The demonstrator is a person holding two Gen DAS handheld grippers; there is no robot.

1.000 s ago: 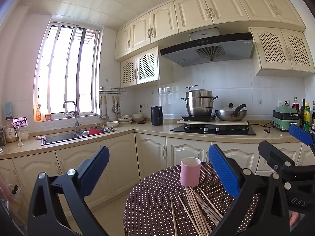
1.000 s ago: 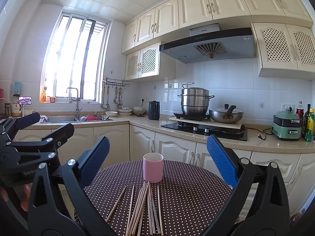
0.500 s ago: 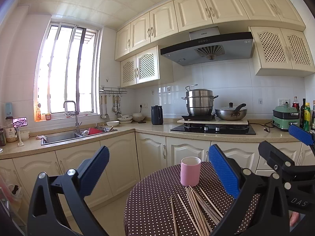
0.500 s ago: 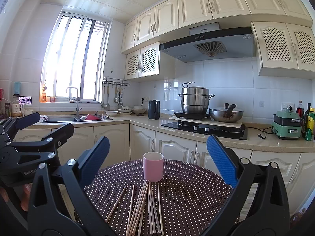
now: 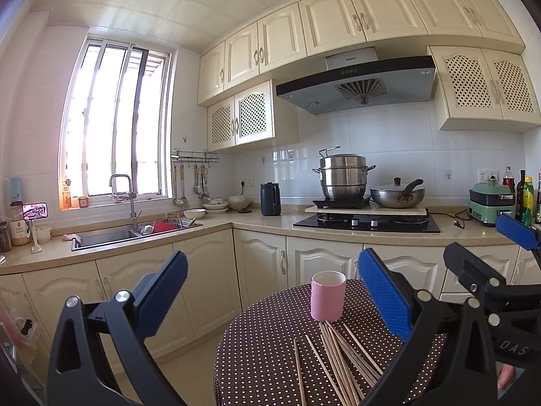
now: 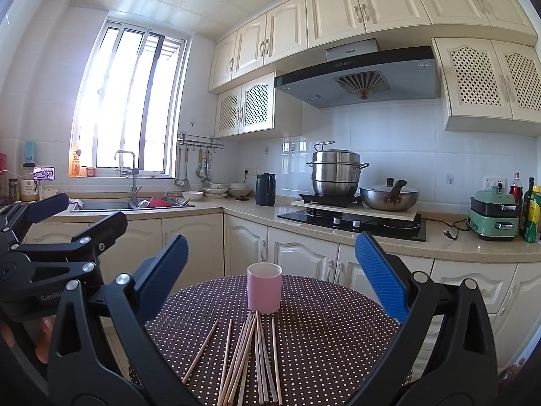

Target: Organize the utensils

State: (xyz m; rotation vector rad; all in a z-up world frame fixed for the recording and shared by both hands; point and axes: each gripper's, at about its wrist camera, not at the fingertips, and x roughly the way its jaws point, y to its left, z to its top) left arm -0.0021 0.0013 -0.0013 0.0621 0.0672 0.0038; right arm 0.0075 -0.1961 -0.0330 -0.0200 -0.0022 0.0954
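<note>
Nothing has moved: both grippers' jaws stay spread above the chopsticks (image 6: 252,355) and pink cup (image 6: 264,287).

Both wrist views face the table (image 5: 270,355) nearby.

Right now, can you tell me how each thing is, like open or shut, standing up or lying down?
Left gripper: open, holding nothing.
Right gripper: open, holding nothing.
Pink cup: upright on the table, no chopsticks in it.
Chopsticks: lying loose on the dotted tablecloth, in front of the cup.
Steamer pot: lid on, on the stove.
Wok: lid on.
Upper cabinets: doors shut.
</note>
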